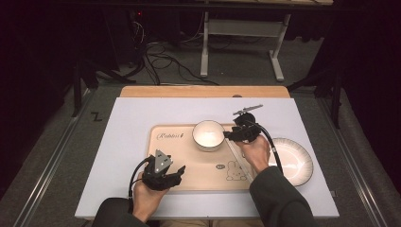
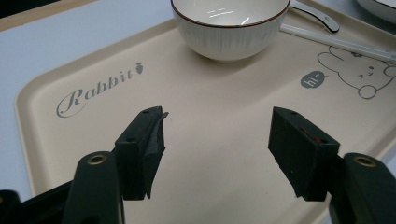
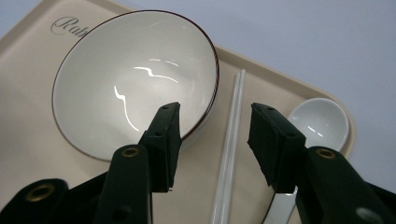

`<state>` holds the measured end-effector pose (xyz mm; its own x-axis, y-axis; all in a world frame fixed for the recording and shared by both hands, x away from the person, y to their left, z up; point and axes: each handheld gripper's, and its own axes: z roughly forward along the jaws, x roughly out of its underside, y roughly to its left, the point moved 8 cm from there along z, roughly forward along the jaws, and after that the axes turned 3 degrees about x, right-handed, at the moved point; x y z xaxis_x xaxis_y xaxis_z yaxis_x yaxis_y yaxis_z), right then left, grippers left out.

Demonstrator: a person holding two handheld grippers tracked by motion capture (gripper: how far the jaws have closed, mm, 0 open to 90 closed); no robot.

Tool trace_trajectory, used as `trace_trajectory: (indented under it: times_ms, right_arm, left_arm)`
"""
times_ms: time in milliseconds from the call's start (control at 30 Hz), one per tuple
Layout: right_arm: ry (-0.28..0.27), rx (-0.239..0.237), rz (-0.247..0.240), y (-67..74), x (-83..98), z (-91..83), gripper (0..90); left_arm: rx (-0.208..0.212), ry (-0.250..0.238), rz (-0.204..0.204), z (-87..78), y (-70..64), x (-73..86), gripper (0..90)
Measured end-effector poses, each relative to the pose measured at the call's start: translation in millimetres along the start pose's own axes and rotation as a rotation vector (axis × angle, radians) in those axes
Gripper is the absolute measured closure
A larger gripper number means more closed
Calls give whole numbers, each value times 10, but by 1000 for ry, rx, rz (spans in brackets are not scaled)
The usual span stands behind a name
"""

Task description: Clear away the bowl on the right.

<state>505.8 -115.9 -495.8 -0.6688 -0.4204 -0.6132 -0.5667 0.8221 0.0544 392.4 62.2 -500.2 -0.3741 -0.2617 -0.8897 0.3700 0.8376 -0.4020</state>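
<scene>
Inspector: High view. Your right gripper [image 1: 232, 134] hangs just beside the bowl [image 1: 208, 135], at its right rim, jaws parted and empty. Your left gripper [image 1: 176, 170] sits over the near edge of the tray [image 1: 177, 165], well apart from the bowl.

Operator: And where does the bowl stand?

Inspector: Upright on the tray's far half, right of the "Rabbit" lettering. A ribbed white plate [image 1: 293, 161] lies on the mat, off the tray's right end.

Operator: Left gripper view?

Inspector: Your jaws stand wide over bare tray, holding nothing. The bowl [image 2: 229, 28] shows a matte fluted wall, a thin brown rim and a glossy inside. The tray [image 2: 196, 135] is smooth beige plastic with a raised lip.

Operator: Right gripper view?

Inspector: Your jaws are about two-thirds open and grip nothing; the left one overlaps the bowl's [image 3: 135, 84] rim, but I cannot tell whether it touches. White chopsticks [image 3: 231, 144] run between the jaws, and a glazed spoon [image 3: 320, 122] lies beyond.

Operator: How will the bowl handle?

Inspector: In my judgement: stiff, breakable ceramic of moderate weight, slick inside. Pinch the wall at the rim, one pad inside, one on the ribbed outside, and lift level.
</scene>
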Motion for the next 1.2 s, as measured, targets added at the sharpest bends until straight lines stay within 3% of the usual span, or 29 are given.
trace_trajectory:
  times_ms: [167, 833, 1200]
  right_arm:
    - [-21, -5, -27, 15, 68, -143, 546]
    - [-114, 8, -34, -128, 498, -783, 545]
    - [-197, 1, 55, -330, 878, -1123, 539]
  left_arm:
    - [12, 10, 4, 29, -21, 12, 360]
    - [48, 27, 12, 112, -116, 48, 359]
    - [49, 33, 17, 115, -148, 75, 358]
